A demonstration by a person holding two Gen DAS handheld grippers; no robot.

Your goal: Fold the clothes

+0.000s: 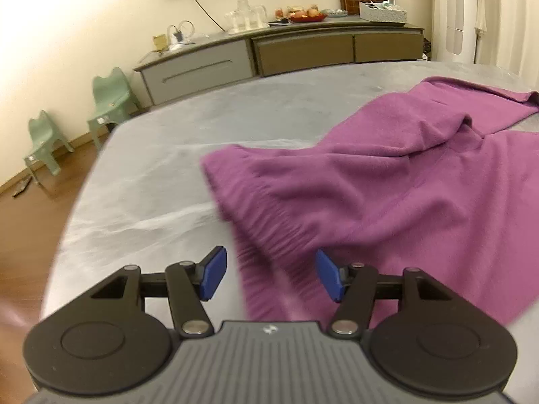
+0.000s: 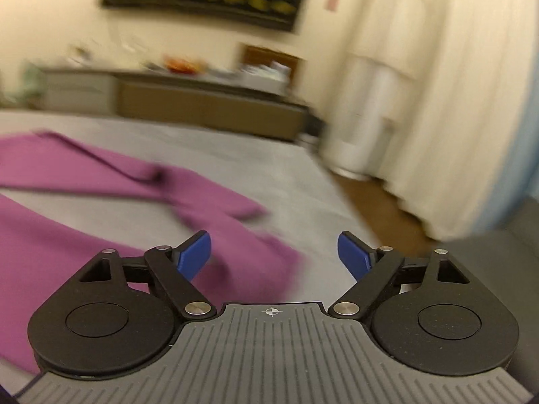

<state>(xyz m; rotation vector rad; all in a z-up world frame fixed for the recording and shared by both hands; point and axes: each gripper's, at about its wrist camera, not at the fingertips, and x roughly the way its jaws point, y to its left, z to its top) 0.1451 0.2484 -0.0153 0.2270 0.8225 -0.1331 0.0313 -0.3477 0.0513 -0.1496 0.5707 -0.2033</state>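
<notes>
Purple sweater (image 1: 387,181) spread on a grey bed (image 1: 151,175).
Left gripper (image 1: 271,274) and right gripper (image 2: 274,256) both gape, pinching nothing.

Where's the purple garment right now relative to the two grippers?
The purple garment lies spread on the grey bed, ahead and right of the open left gripper; in the right wrist view it lies ahead and left of the open right gripper.

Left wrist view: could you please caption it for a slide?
Open left gripper above the hem of a purple sweater on a grey bed.
</notes>
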